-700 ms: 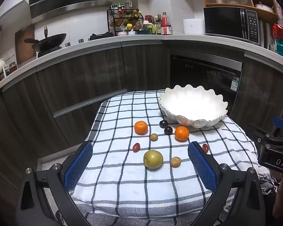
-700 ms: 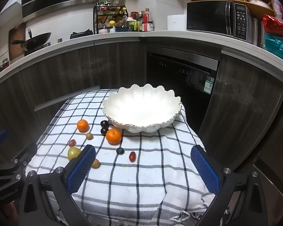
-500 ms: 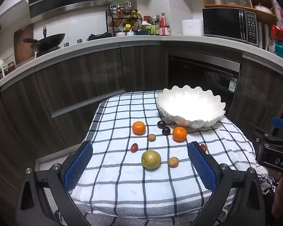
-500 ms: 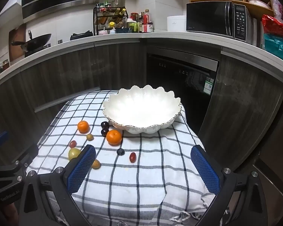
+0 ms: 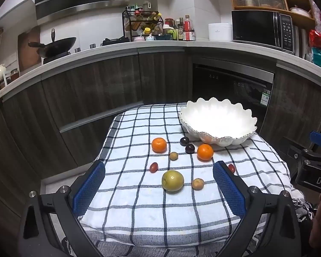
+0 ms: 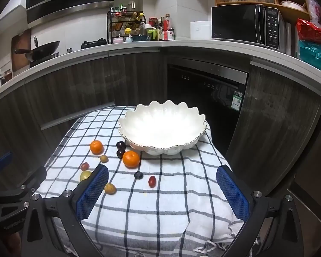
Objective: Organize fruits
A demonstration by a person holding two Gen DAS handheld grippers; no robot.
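A white scalloped bowl (image 5: 218, 122) (image 6: 162, 128) stands with nothing in it at the far right of a checked cloth (image 5: 139, 209) (image 6: 152, 209). Loose fruit lies left of it: two oranges (image 5: 159, 145) (image 5: 205, 151) (image 6: 96, 147) (image 6: 131, 159), two dark plums (image 5: 184, 141) (image 6: 120, 144), a green apple (image 5: 173, 180) (image 6: 85, 175), small tan and red fruits (image 5: 197, 184) (image 6: 152, 181). My left gripper (image 5: 159, 185) hovers open before the apple, holding nothing. My right gripper (image 6: 162, 189) is open, with nothing in it, near the cloth's front.
Dark cabinets and a curved counter (image 5: 160, 47) ring the small table. A wok (image 5: 53, 47), spice rack (image 5: 142, 24) and microwave (image 5: 263, 29) sit on the counter. A built-in oven (image 6: 205, 90) is behind the bowl. The other gripper's body (image 5: 312, 171) shows at the right edge.
Both views have shifted slightly, so the fruit and bowl sit a little higher and farther in frame. Nothing on the cloth has moved; both grippers stay open.
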